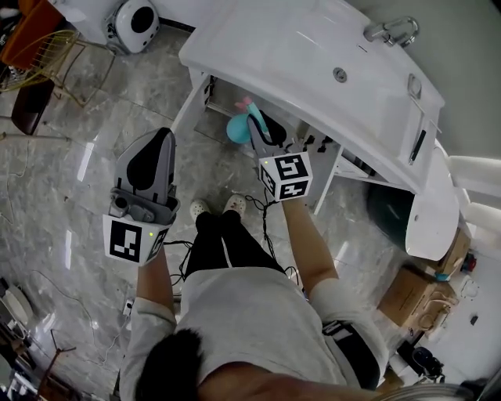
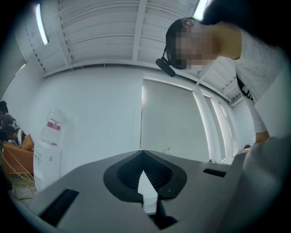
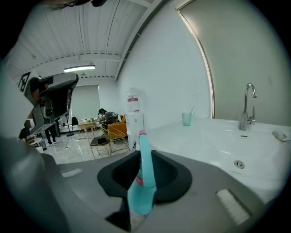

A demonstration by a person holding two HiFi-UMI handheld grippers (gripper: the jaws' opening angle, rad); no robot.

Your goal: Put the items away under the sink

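Note:
A teal squeeze bottle [image 1: 237,129] with a pink tip hangs in front of the open space under the white sink counter [image 1: 258,47]. My right gripper [image 1: 254,119] is shut on it. In the right gripper view the bottle [image 3: 142,182] stands up between the jaws of the right gripper [image 3: 138,157], its neck pointing up, with the basin drain [image 3: 239,164] and faucet [image 3: 248,107] to the right. My left gripper [image 1: 163,135] is held up at the left, away from the sink. Its jaws meet with nothing between them, and the left gripper [image 2: 142,154] faces a bare wall.
The cabinet's open shelf [image 1: 223,98] lies under the counter. A dark round bin [image 1: 391,211] and cardboard boxes [image 1: 415,294] stand to the right. A white domed case [image 1: 133,23] and a wire chair [image 1: 55,55] are at far left. Cables trail by the person's feet [image 1: 215,207].

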